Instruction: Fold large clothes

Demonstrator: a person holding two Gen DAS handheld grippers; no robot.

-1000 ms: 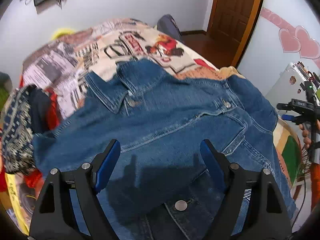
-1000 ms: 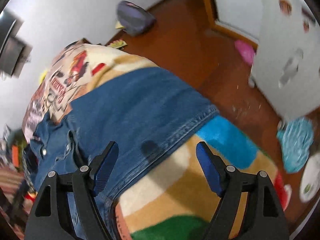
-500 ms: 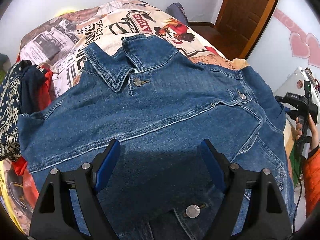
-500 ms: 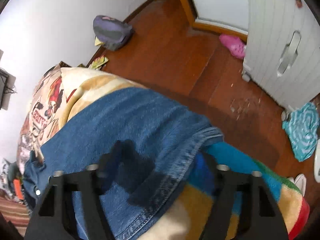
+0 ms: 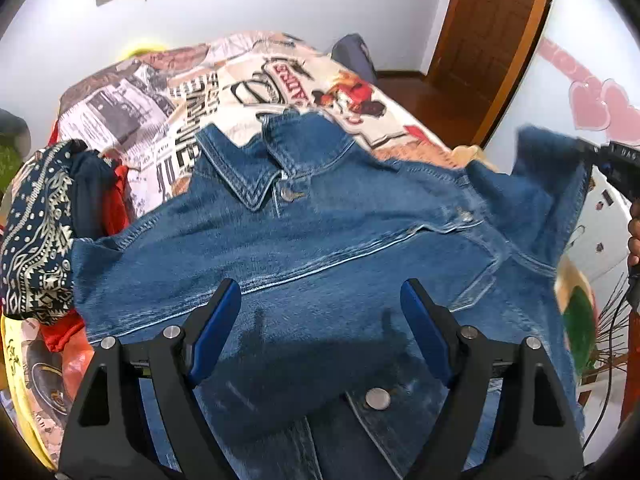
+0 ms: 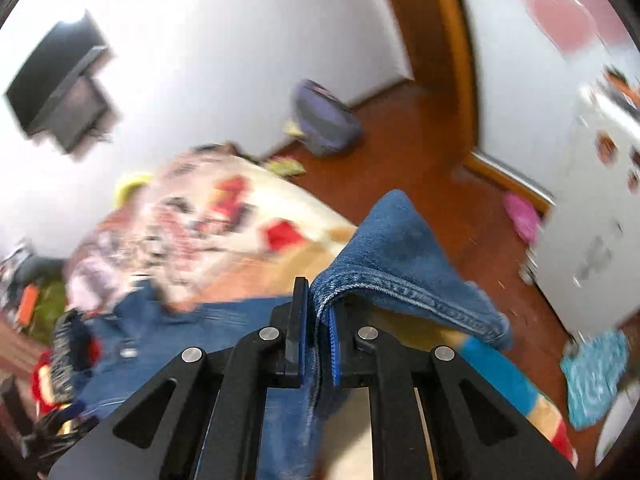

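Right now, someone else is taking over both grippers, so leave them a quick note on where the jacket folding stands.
Right gripper: shut on the hem of the blue denim jacket, sleeve end lifted off the bed.
Left gripper: open, hovering over the jacket's front, holding nothing.
Jacket lies spread, collar up, on the printed bedspread.
Done: one edge gripped.
Left: every fold.

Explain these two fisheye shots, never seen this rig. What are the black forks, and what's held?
No robot here: a person holds one handheld claw in each hand, with a camera on each looking along its fingers. The left view shows the left claw open above a denim jacket spread on a printed blanket, with other clothes piled beside it. The right view, blurred by motion, shows the right claw shut on the jacket's edge, lifting it. The left view also shows that raised corner at its right.
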